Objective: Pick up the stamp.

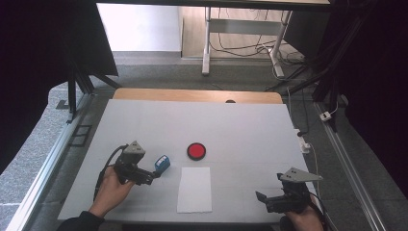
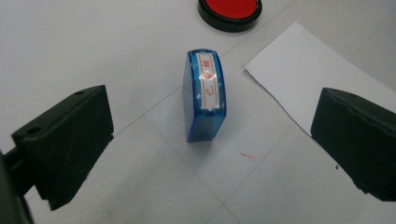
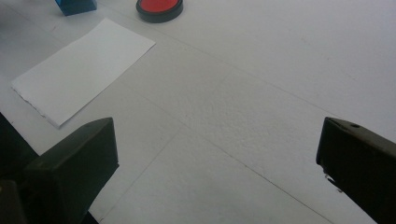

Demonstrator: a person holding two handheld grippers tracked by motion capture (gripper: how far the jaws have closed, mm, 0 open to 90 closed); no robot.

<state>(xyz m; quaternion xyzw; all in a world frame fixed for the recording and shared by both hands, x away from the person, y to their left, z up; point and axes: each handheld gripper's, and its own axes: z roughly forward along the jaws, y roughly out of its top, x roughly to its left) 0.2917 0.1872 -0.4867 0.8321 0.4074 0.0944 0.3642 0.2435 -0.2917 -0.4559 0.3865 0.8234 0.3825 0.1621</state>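
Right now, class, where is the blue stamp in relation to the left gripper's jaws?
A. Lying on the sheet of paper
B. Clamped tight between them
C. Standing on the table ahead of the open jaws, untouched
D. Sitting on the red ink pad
C: in the left gripper view the blue stamp stands on the table with clear gaps to both jaws of the left gripper, beside the sheet of paper.

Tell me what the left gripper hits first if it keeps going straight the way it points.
Most likely the blue stamp: it stands on the table just ahead of the open left gripper, between the lines of its jaws. Beyond it lies the red ink pad. Exact depth is unclear.
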